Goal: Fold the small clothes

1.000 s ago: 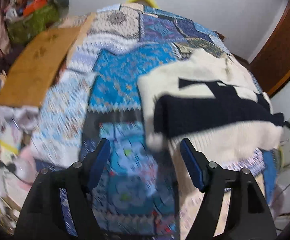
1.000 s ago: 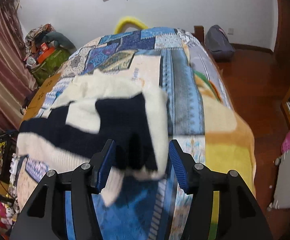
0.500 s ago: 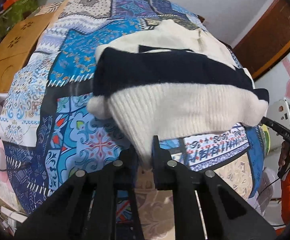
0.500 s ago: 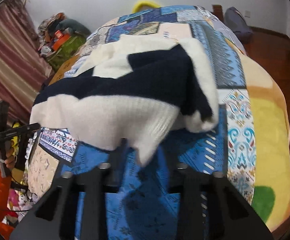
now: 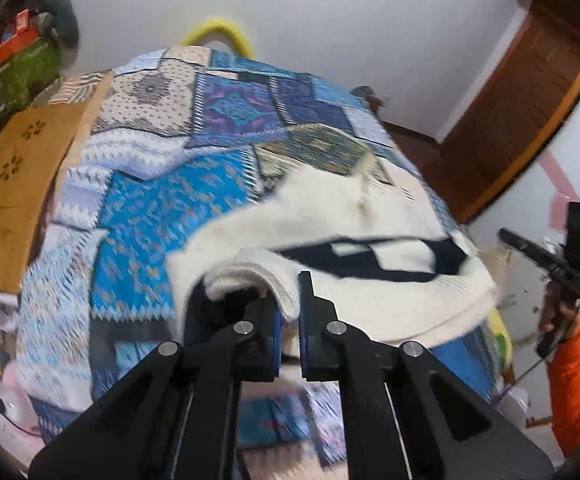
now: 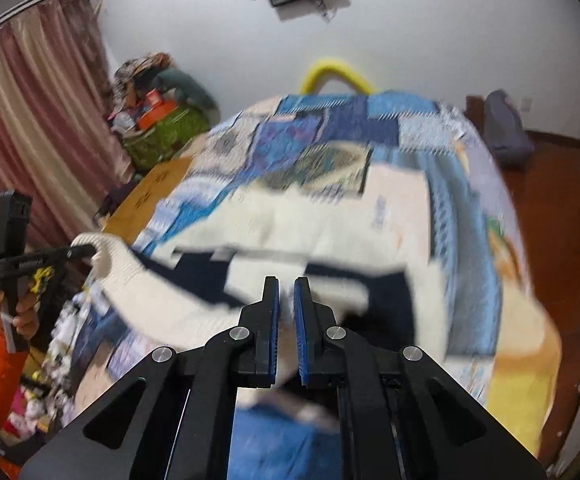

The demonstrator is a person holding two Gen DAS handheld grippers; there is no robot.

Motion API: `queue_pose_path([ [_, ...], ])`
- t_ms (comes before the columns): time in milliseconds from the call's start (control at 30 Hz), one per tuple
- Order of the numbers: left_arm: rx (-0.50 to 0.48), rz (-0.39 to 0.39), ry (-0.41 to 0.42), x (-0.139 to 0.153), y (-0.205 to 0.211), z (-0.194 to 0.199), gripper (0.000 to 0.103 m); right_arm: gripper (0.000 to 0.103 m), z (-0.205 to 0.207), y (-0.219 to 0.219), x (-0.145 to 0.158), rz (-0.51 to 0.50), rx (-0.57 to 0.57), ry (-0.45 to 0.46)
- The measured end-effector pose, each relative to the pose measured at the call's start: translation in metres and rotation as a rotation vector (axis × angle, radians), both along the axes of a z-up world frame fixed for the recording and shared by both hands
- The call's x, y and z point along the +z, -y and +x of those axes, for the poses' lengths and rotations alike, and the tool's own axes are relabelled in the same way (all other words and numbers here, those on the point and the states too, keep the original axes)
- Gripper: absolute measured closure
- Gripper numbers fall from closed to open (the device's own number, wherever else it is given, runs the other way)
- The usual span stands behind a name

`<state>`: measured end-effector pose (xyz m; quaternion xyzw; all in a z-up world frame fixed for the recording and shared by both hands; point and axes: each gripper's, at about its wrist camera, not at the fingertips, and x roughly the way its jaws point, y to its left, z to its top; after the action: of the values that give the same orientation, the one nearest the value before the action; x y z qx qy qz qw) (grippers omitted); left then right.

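Bedroom, patchwork bedspread (image 5: 162, 208) covering the bed. Cream-and-navy knit sweater (image 5: 369, 216) lies across its near half, near hem raised. Left tool (image 5: 288, 320) clamped shut on the hem's left corner, right tool (image 6: 286, 320) pinched shut on the right corner, likely to carry the hem away toward the collar. Long axis of the held hem runs left-right between both tools.

Cream-and-navy knit sweater (image 5: 369, 240), near hem raised off patchwork bedspread (image 5: 162, 208)
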<state>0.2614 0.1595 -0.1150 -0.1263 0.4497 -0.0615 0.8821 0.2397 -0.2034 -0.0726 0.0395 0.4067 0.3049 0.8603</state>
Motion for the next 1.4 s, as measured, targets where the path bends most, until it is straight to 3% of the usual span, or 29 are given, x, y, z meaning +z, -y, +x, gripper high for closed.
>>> queue_pose_path([
  [100,0.079,0.047,-0.05,-0.016,-0.018,0.029,0.097,0.096,0.028,-0.003,0.002,-0.023,-0.045,0.019],
  [233,0.17,-0.027,-0.095,-0.036,-0.053,0.047,0.095,0.096,0.056,0.001,-0.004,-0.051,-0.099,0.008],
  [300,0.18,0.013,-0.09,-0.039,-0.06,0.048,0.091,0.096,0.057,0.006,-0.005,-0.046,-0.11,0.004],
  [367,0.171,0.101,-0.083,-0.041,-0.059,0.041,0.082,0.093,0.055,0.014,-0.004,-0.051,-0.108,0.002],
  [433,0.156,0.158,-0.079,-0.042,-0.057,0.031,0.067,0.071,0.047,0.022,-0.005,-0.078,-0.099,0.01],
  [500,0.14,0.187,-0.081,-0.046,-0.056,0.02,0.062,0.053,0.039,0.028,-0.006,-0.105,-0.093,0.023],
  [700,0.089,0.21,-0.117,-0.06,-0.043,-0.023,0.048,0.046,-0.001,0.047,-0.016,-0.197,-0.061,0.03],
  [833,0.075,0.247,-0.126,-0.069,-0.029,-0.04,0.042,0.034,-0.019,0.049,-0.024,-0.242,-0.042,0.029],
  [1000,0.08,0.258,-0.185,-0.092,-0.021,-0.041,0.041,0.034,-0.03,0.032,-0.039,-0.318,0.028,0.027],
  [1167,0.063,0.297,-0.192,-0.101,-0.011,-0.037,0.041,0.034,-0.029,0.014,-0.048,-0.359,0.069,0.057],
  [1400,0.064,0.282,-0.184,-0.105,-0.014,-0.034,0.037,0.036,0.004,-0.011,-0.047,-0.338,0.051,0.113],
])
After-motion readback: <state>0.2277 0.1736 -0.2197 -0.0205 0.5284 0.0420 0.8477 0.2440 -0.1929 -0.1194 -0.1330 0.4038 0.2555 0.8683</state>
